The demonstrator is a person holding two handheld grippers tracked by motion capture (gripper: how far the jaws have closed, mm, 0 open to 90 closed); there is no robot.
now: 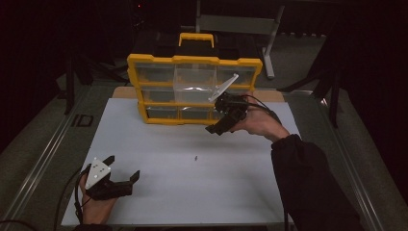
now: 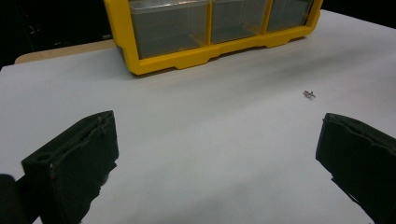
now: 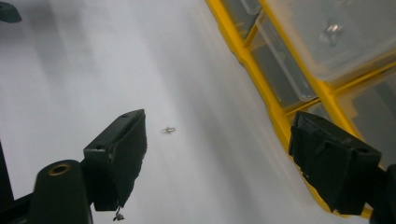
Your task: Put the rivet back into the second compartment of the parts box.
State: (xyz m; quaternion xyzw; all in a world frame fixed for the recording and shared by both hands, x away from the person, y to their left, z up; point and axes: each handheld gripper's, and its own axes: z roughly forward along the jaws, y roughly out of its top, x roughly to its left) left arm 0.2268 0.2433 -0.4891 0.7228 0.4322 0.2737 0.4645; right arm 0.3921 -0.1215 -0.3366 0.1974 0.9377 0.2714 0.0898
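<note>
A tiny metal screw (image 1: 196, 157) lies alone on the white tabletop (image 1: 159, 144). It also appears in the left gripper view (image 2: 308, 94) and between the jaw lines in the right gripper view (image 3: 169, 130). My right gripper (image 1: 219, 118) hangs open above the table in front of the yellow organizer (image 1: 144, 62), tilted down toward the screw, nothing between its jaws (image 3: 217, 135). My left gripper (image 1: 124, 166) rests open at the near left, pointing toward the organizer (image 2: 140, 65), its jaws (image 2: 219, 140) empty.
The yellow organizer (image 3: 275, 116) stands upright at the table's far side, with clear drawers and a black and yellow handle on top. One drawer holds a small metal part (image 3: 332, 31). Dark floor and stand legs surround the table.
</note>
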